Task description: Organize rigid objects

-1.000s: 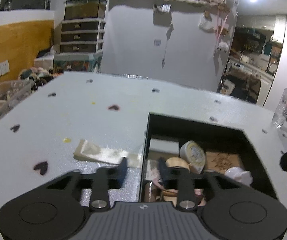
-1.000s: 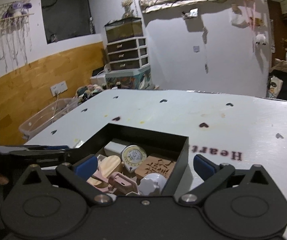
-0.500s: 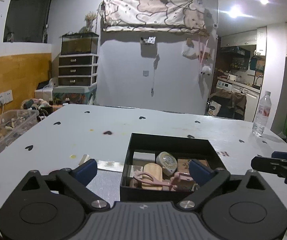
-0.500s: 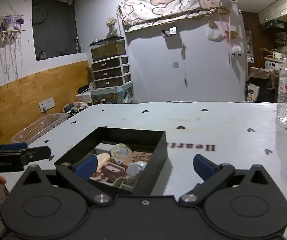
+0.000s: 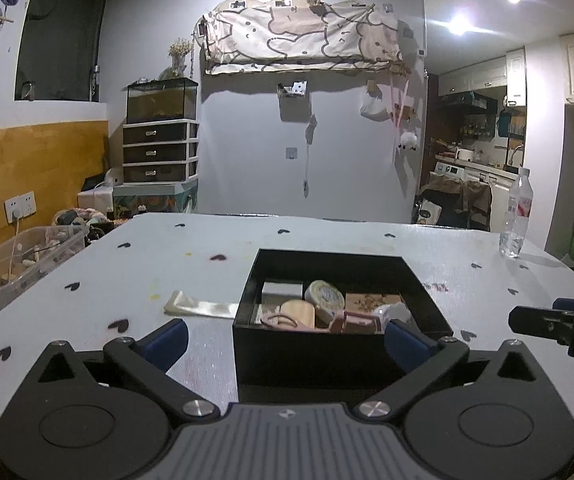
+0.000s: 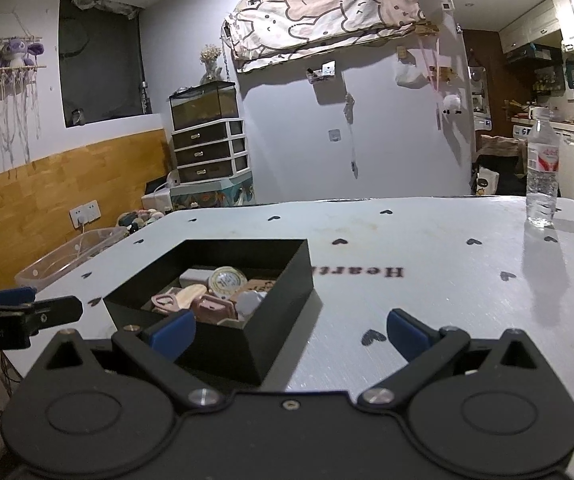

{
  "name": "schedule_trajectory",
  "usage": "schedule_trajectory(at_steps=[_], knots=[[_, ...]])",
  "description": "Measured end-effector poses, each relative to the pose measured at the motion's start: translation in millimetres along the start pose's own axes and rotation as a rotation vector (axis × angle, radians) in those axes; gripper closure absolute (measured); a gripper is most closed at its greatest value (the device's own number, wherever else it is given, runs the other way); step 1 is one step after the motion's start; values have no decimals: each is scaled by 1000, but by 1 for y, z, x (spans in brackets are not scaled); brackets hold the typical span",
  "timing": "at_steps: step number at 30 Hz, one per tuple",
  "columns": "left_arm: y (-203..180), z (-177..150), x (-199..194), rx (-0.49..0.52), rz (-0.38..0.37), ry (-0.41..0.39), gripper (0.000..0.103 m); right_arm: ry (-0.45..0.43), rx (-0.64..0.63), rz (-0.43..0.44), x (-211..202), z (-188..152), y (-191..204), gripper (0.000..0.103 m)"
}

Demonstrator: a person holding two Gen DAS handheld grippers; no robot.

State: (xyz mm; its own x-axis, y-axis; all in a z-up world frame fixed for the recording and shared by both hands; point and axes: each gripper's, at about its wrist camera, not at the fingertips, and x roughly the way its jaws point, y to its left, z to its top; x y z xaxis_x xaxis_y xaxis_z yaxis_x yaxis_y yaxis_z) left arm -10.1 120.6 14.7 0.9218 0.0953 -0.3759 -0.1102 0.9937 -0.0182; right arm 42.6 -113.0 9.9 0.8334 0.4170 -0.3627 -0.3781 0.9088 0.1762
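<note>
While the black box [image 5: 341, 350] is sitting on the white table [image 5: 215, 276], the left gripper [image 5: 285, 336] is hanging just in front of it with its jaws spread wide and nothing between them. The box's near wall is lying right between the two blue fingertips [image 5: 167, 338], though I cannot tell if they are touching it.

The box is square, dark and open on top. It is holding a pile of small hard things. A round tin [image 5: 324, 296] with a pale lid is leaning near the middle. A tan wooden piece [image 5: 297, 312] is lying closer to the gripper. A pink clip thing [image 5: 353, 320] is resting beside it, and a brown card [image 5: 371, 302] is lying farther back on the right. A white block [image 5: 282, 291] is sitting at the back left.

Left of the box, a flat shiny wrapper [image 5: 199, 307] is lying on the table.

The right gripper [image 6: 287, 330] is also hanging wide open and holding nothing. From it, the box [image 6: 223, 292] is sitting ahead and to the left, with its near corner close to the left fingertip [image 6: 171, 334]. A water bottle [image 6: 543, 172] is standing far ahead on the right. Small dark hearts [image 6: 373, 337] are dotting the table.
</note>
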Motion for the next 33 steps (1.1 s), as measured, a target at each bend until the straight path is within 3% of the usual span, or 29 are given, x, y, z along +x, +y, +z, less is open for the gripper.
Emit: schedule_trajectory(at_steps=[33], knots=[[0,-5,-3,9,-12,1,0,4,-2,-31,-5,-6,-5,0]])
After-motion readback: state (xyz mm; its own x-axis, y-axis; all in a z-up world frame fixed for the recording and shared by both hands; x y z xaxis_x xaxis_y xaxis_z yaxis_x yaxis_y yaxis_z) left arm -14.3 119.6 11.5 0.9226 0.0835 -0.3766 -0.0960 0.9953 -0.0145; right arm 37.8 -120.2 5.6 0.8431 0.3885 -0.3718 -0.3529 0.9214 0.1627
